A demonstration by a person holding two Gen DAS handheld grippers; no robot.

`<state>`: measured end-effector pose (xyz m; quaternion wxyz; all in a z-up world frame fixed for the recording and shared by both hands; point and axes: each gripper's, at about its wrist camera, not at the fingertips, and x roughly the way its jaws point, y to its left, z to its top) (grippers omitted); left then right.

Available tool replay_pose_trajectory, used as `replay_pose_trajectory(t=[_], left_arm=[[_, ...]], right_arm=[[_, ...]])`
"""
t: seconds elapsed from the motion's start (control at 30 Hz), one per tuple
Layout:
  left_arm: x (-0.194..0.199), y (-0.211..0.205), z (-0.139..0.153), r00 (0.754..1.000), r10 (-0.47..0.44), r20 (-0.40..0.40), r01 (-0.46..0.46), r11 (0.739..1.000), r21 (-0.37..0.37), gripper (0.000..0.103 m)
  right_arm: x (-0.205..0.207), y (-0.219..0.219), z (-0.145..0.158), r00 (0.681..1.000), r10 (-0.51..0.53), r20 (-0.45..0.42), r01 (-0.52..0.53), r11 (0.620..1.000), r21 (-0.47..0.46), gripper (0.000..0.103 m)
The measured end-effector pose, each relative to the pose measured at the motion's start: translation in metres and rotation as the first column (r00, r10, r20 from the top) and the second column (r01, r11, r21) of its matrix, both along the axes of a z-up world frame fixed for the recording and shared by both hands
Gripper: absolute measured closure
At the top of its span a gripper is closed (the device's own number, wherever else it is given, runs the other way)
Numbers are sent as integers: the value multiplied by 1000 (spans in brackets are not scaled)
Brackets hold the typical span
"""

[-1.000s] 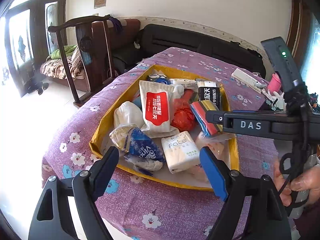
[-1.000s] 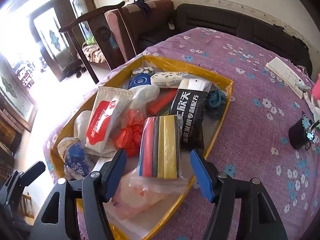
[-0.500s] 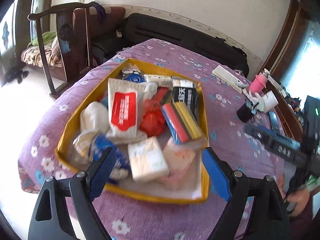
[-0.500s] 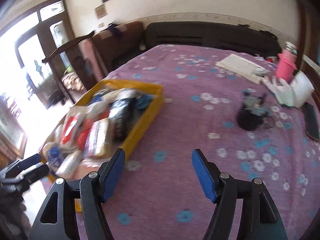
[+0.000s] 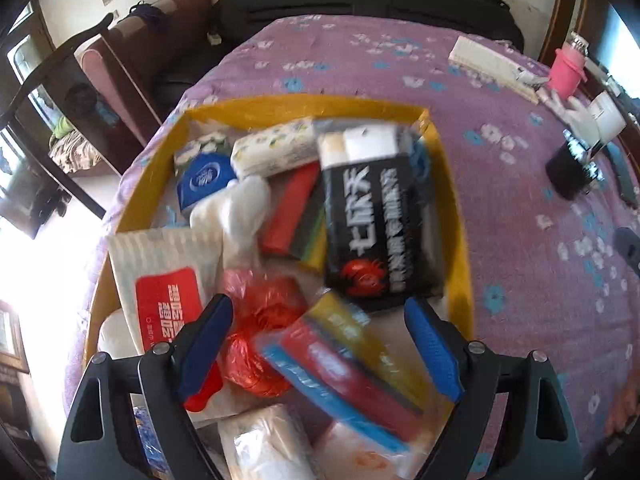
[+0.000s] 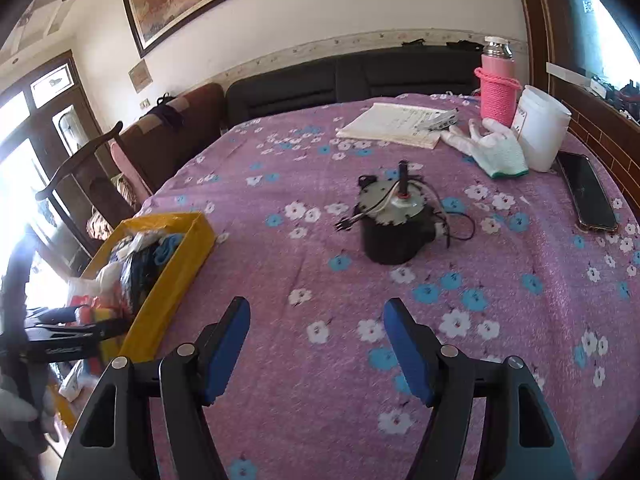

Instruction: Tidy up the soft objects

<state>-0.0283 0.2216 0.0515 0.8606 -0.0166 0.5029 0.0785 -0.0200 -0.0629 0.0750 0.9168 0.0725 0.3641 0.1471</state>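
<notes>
Soft packets fill the yellow tray near the table's left edge; the left gripper hangs over its near end, jaws spread wide and holding nothing, a bagged pack of striped sponges and a red plastic bag between them; a black packet bears white Chinese characters, too blurred to read; the right gripper hovers wide open and empty over the purple flowered tablecloth, a small motor beyond it.
</notes>
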Motion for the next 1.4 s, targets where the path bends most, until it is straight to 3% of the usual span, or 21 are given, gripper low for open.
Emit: replay_pose_trajectory(t=[0.13,0.2,0.3,0.37,0.47,0.53,0.6,0.7,0.8,0.87,0.93,1.07,1.23,1.33,1.4], left_arm=[[19,2,25,995,49,84,-54,997,51,16],[38,4,31,992,80,102,-90,992,92,16],[72,5,18,989,122,81,-138,964,227,16],[81,0,7,994,102,29,-106,965,241,15],[79,-15,8,1000,28,9,-30,945,325,15],[74,-14,18,1000,-7,8,4,958,285,16],[70,-6,31,998,21,52,-34,964,265,16],[74,-3,25,992,77,97,-106,931,349,15],[87,-19,-5,999,25,23,-33,887,460,14],[84,-30,-6,999,-16,40,-7,850,526,15],[80,-31,3,999,-33,43,6,857,516,15],[50,-22,41,988,-19,150,-55,878,475,15],[-29,3,83,952,46,304,-133,952,274,15],[-83,8,96,901,114,419,-225,948,226,12],[-126,1,106,840,137,525,-288,933,217,8]], right_arm=[[4,-19,-6,997,-65,34,64,997,42,29],[10,-25,-13,997,-80,1,80,996,43,28],[16,-34,-18,995,-89,-43,92,992,90,28],[16,-37,-18,994,-96,-44,100,990,99,28],[16,-38,-18,994,-98,-47,103,989,109,24],[16,-37,-19,994,-94,-58,100,988,114,24],[17,-37,-21,993,-89,-71,98,988,123,24],[17,-36,-22,993,-88,-75,97,987,125,24],[16,-35,-22,994,-94,-65,100,989,108,24],[17,-33,-22,994,-94,-61,99,991,94,24],[18,-32,-22,994,-97,-56,102,992,78,24],[16,-33,-20,994,-108,-35,110,992,58,24],[13,-32,-17,992,-129,3,129,992,12,21],[12,-26,-18,991,-130,23,131,991,-37,21],[8,-21,-18,990,-129,50,133,987,-85,20]])
